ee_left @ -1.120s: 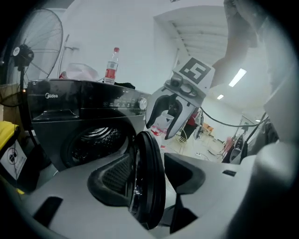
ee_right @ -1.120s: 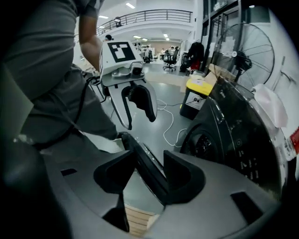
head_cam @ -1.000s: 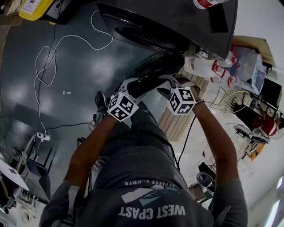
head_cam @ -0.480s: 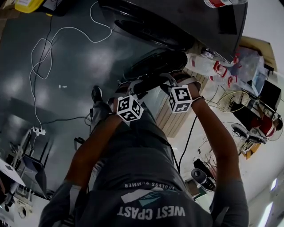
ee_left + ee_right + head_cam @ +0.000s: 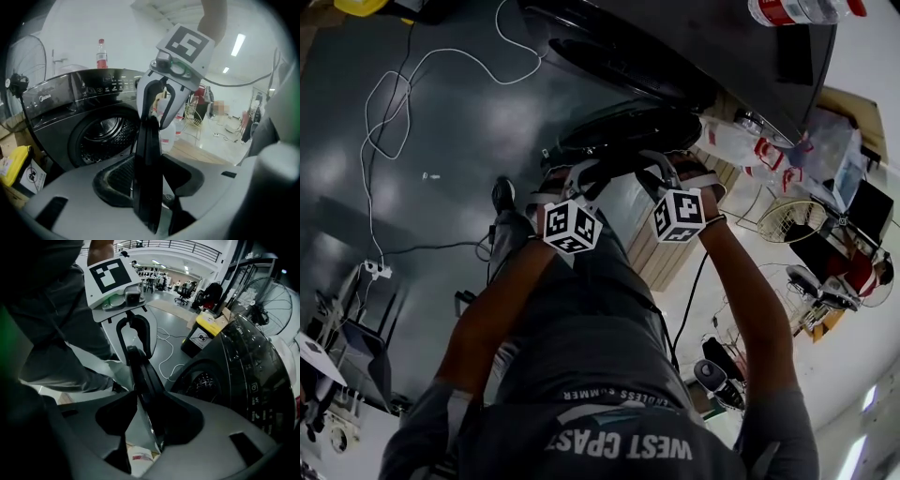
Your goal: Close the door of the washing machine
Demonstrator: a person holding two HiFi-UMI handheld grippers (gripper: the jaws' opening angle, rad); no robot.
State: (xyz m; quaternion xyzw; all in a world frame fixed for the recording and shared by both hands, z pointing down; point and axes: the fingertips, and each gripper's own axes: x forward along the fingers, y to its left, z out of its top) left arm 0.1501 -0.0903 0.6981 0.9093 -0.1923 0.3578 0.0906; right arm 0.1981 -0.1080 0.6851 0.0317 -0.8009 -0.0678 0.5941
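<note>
The washing machine (image 5: 694, 47) is seen across the top of the head view, dark, with a bottle (image 5: 797, 11) lying at the upper right on its top. Its door (image 5: 623, 131) stands swung open just below it, near the upper middle of the frame, and the drum opening (image 5: 104, 136) is left uncovered at the middle left of the left gripper view. The left tool (image 5: 586, 178) and the right tool (image 5: 661, 176) are held at the door's lower rim from opposite sides, just left and just right of centre. In each gripper view the door is met edge-on as a thin dark disc standing between that tool's jaws. Both pairs of jaws have just been closing but are still spread about the rim: a gap is shown beside the door on one side in each view, so a firm pinch is not made out. A white cable (image 5: 394, 103) is looped over the dark floor (image 5: 459, 141) at the upper left, and a wire fan (image 5: 792, 220) is seen at the right edge.
</note>
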